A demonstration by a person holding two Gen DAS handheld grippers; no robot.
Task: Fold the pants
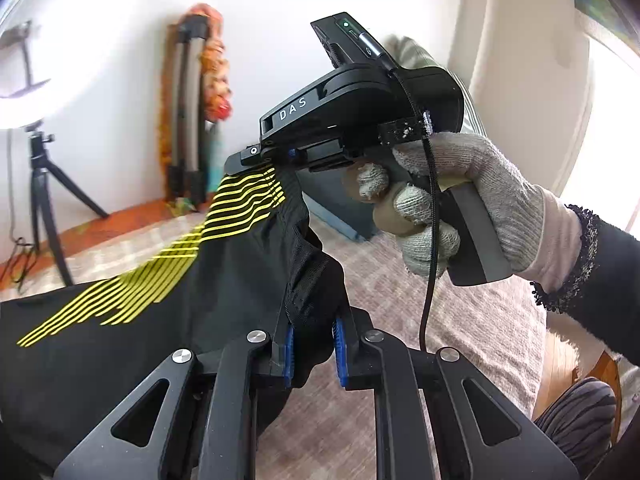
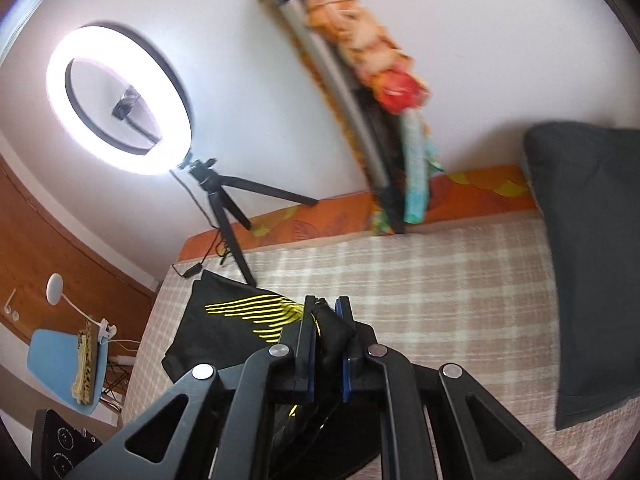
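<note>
Both hand-held grippers pinch the black pants [image 1: 224,280], stretched lengthwise between them.

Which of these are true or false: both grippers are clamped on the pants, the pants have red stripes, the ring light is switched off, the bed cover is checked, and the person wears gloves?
1. Both the left gripper and the right gripper are clamped on the pants. True.
2. The pants have red stripes. False: the stripes are yellow.
3. The ring light is switched off. False: it glows white.
4. The bed cover is checked. True.
5. The person's hand wears a glove. True.
</note>
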